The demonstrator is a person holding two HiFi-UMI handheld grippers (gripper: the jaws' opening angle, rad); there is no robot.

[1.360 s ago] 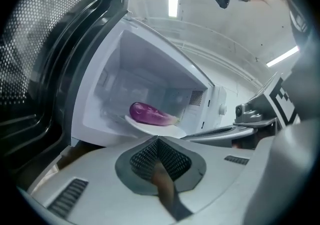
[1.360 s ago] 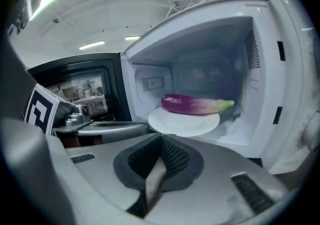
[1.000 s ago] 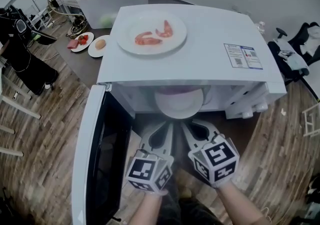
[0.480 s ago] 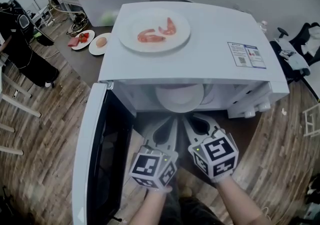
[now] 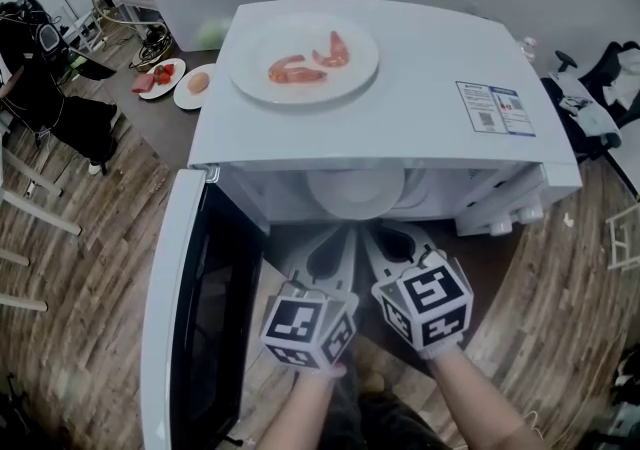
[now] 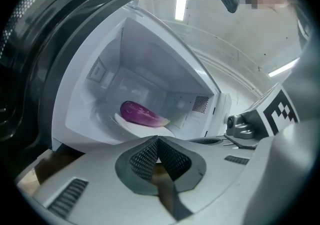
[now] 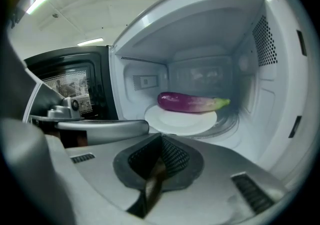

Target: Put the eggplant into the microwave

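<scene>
**Eggplant rests in the cavity; both grippers closed in front of it**

In the right gripper view I see the eggplant [image 7: 192, 103] lying on its side across a white plate [image 7: 182, 121] on the microwave [image 7: 280, 119] floor. It sits just above frame centre, its green stem end toward the right. It lies beyond and above the tips of my right gripper [image 7: 161, 136], clear of them. Those jaws are pressed together with nothing between them.

In the left gripper view the eggplant shows left of centre, again past the left gripper [image 6: 157, 139] and apart from it. That gripper's jaws also meet, empty.

From the head view both grippers sit side by side in the lower middle of the frame, tips toward the opening. The door [image 5: 190, 318] hangs open at lower left. On the microwave's top stands a second plate [image 5: 250, 78] carrying shrimp [image 5: 290, 71].
</scene>
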